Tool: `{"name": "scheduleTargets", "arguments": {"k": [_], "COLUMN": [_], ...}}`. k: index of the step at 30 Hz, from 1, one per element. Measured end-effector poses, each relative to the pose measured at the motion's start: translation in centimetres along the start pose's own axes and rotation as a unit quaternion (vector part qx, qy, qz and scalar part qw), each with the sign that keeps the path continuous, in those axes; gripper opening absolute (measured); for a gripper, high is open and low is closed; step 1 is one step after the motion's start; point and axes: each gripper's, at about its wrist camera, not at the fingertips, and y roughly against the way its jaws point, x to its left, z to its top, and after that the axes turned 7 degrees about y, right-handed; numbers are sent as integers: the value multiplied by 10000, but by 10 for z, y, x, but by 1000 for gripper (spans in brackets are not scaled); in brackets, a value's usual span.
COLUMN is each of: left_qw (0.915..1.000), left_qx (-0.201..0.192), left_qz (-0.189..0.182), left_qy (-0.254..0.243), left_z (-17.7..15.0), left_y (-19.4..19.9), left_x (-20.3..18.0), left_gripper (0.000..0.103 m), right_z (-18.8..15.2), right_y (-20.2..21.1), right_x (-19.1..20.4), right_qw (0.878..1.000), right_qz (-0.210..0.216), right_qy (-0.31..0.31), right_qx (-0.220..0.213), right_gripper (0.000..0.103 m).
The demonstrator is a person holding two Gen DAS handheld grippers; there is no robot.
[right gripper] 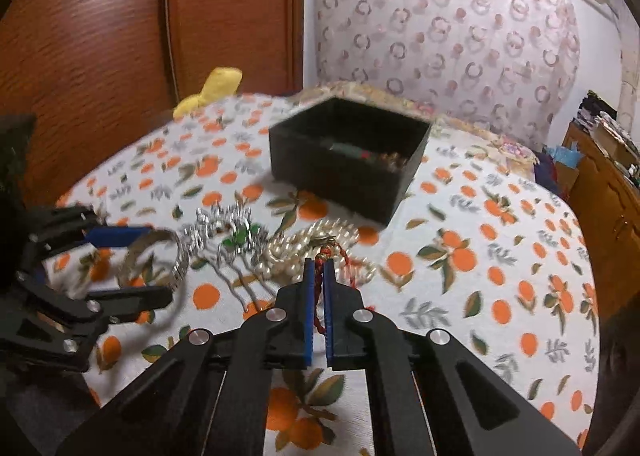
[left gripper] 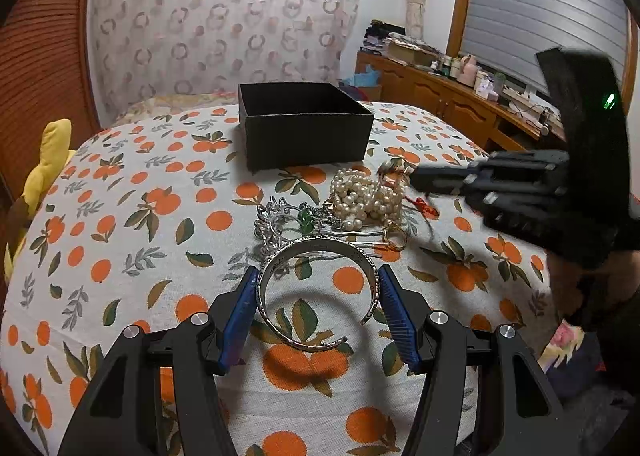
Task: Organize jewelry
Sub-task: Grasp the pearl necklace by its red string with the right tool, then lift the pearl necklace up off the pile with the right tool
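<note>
A silver cuff bangle (left gripper: pixel 320 252) sits between the blue pads of my left gripper (left gripper: pixel 318 270), which press on its two sides; the right wrist view shows the same grip (right gripper: pixel 158 262). Beyond it lie a silver comb with a green stone (left gripper: pixel 288 220), a heap of pearls (left gripper: pixel 366 196) and a gold ring (left gripper: pixel 396 238). My right gripper (right gripper: pixel 319 262) is shut on a red cord with a gold charm (right gripper: pixel 319 288) at the pearls' edge (right gripper: pixel 296 252). The open black box (left gripper: pixel 304 136) stands behind the pile, with a few pieces inside (right gripper: pixel 360 152).
The round table wears an orange-print cloth (left gripper: pixel 160 256). A yellow plush toy (left gripper: pixel 44 176) lies at its left edge. A wooden cabinet (left gripper: pixel 440 96) with clutter stands to the right, and a patterned curtain hangs behind.
</note>
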Motion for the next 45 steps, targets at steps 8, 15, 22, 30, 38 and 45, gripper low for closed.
{"name": "scheduleTargets", "arguments": {"k": [8, 15, 22, 30, 38, 45], "left_qw": [9999, 9999, 9998, 9999, 9999, 9999], "left_qx": [-90, -154, -158, -145, -137, -132], "left_qz": [-13, -15, -22, -21, -21, -23], "left_qy": [42, 76, 88, 56, 54, 35], "left_z": [7, 12, 12, 11, 11, 10], "left_y": [1, 2, 3, 2, 2, 1], "left_x": [2, 4, 4, 4, 4, 3], "left_gripper": [57, 57, 57, 57, 57, 57], "right_z": [14, 16, -5, -37, -64, -69], "right_y": [30, 38, 35, 15, 12, 17], "right_x": [-12, -18, -28, -40, -45, -44], "right_qw": [9993, 9989, 9995, 9983, 9961, 9955], "right_qz": [-35, 160, 27, 99, 29, 87], "right_qy": [4, -135, -254, -473, -591, -654], "right_qx": [-368, -415, -203, 332, 649, 686], "right_gripper": [5, 5, 5, 5, 7, 10]}}
